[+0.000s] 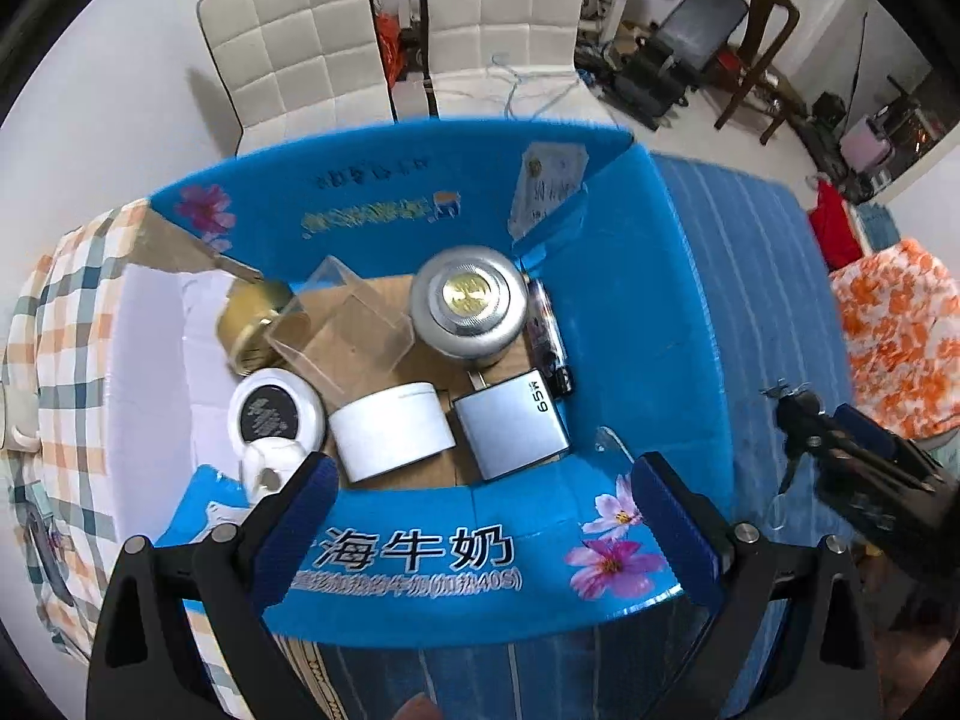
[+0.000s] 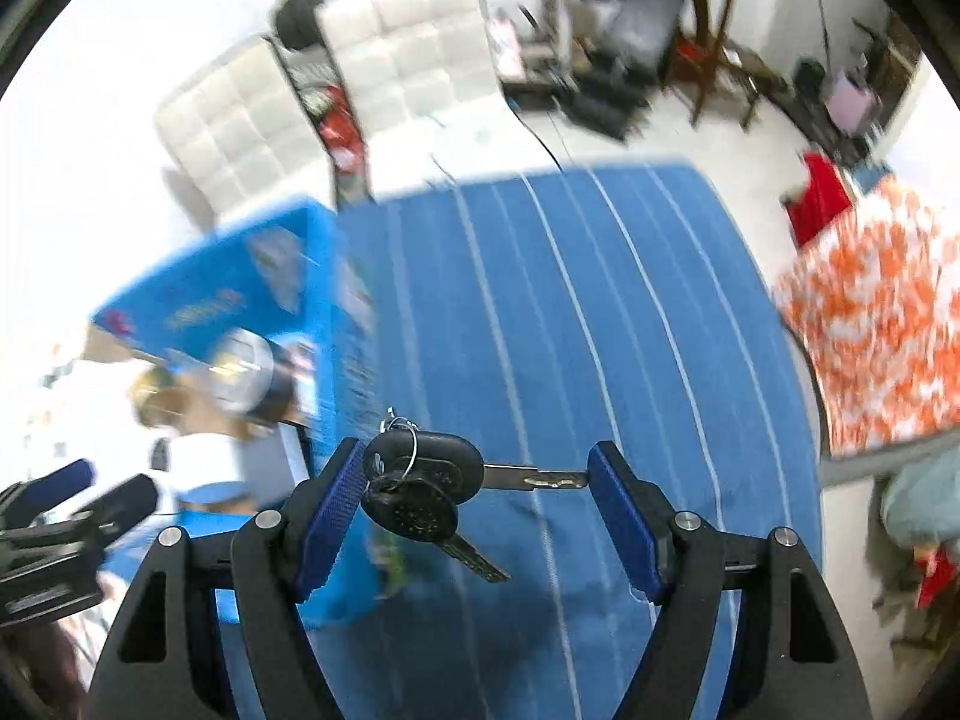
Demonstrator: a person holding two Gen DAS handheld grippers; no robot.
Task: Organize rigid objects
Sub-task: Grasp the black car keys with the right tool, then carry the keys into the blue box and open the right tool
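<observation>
The right gripper (image 2: 477, 480) pinches a bunch of keys (image 2: 432, 480) lengthwise, above the blue mat (image 2: 600, 300). The left gripper (image 1: 480, 492) hangs spread and empty over the blue box (image 1: 660, 312). Carry the keys level and release low inside, beside the silver tin (image 1: 469, 303).

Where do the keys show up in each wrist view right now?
Left wrist view: far right edge, the keys dangle from the right hand-held gripper, beside the blue box.
Right wrist view: bottom centre, the keys span the gap between its fingers.
Shared landmark: the blue milk box on the striped blue mat.
</observation>
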